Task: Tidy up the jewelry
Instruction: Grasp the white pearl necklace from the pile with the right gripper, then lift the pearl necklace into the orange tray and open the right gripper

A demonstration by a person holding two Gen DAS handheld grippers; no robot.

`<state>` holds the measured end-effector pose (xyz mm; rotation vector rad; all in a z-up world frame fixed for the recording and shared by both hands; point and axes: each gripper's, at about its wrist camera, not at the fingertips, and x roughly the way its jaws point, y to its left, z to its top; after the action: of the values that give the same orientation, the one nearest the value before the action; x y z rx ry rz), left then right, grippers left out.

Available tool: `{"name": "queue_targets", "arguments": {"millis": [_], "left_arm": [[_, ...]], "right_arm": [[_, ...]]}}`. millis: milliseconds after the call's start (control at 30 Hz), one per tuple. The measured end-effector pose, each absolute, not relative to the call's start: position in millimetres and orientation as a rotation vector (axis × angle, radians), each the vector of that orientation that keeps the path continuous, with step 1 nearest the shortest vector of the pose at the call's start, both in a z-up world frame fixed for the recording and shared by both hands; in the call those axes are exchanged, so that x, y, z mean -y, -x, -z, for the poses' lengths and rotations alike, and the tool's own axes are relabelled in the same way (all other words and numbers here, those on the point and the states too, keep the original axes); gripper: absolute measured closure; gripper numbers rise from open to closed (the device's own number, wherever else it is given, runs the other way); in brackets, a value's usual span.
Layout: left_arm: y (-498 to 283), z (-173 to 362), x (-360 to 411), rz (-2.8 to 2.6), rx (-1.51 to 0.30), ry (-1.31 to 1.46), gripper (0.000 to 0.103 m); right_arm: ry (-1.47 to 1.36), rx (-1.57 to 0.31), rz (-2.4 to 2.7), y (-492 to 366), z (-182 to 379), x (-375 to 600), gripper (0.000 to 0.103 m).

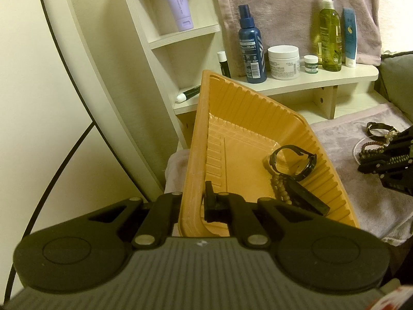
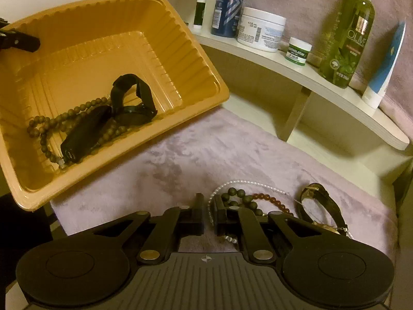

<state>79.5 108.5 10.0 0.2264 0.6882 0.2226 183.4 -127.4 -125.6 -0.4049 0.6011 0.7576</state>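
Left gripper (image 1: 192,201) pinches the light tray's (image 2: 155,5) rim; right gripper (image 2: 208,215), slightly open, straddles the slippery, limp pearl strand (image 2: 247,183).

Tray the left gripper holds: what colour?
Orange-yellow tray, ribbed walls; clearest in the right wrist view.

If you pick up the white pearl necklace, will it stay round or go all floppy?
Probably floppy: the pearl necklace is a thin strand of tiny beads lying in a loose curve on the towel. It may snag too, since it lies against the dark bead bracelet.
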Motion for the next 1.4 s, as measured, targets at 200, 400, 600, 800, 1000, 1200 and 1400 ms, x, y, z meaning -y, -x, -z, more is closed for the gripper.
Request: {"name": "queue_targets", "arguments": {"millis": [200,400,600,800,1000,1200,1400], "left_arm": [[-79.9,-10.7,-108.5,-0.22,-0.688,-0.226,0.099],[-80.8,-11.5,-107.5,-0.218,-0.687,-0.229,0.099],[-80.5,-11.7,-107.5,-0.217,-0.686,-0.229,0.099],[-80.4,-11.6,-107.6,-0.217,-0.686,-0.231,0.099],[-80.5,-12.5,-106.6,-0.213,-0.684,-0.233,0.099],[-80.1,-12.8,-105.7,-0.209,-0.684,-0.24,0.099],[-79.8,-12.7,-106.3,-0.208,-0.683,-0.235,0.099]], "right_arm": [[0.259,-0.558,-0.723,-171.4,105.8,142.8,0.101],[0.141,-0.42,-0.668,-162.2,44.3,177.0,0.101],[0.101,-0.301,-0.632,-159.2,-15.0,209.8,0.101],[0.095,-0.237,-0.645,-154.2,-51.0,224.0,0.101],[0.079,-0.208,-0.727,-148.9,-70.8,203.3,0.101],[0.013,-0.217,-0.888,-140.2,-78.1,155.6,0.101],[-0.026,-0.232,-0.999,-135.2,-73.5,98.2,0.101]]}}
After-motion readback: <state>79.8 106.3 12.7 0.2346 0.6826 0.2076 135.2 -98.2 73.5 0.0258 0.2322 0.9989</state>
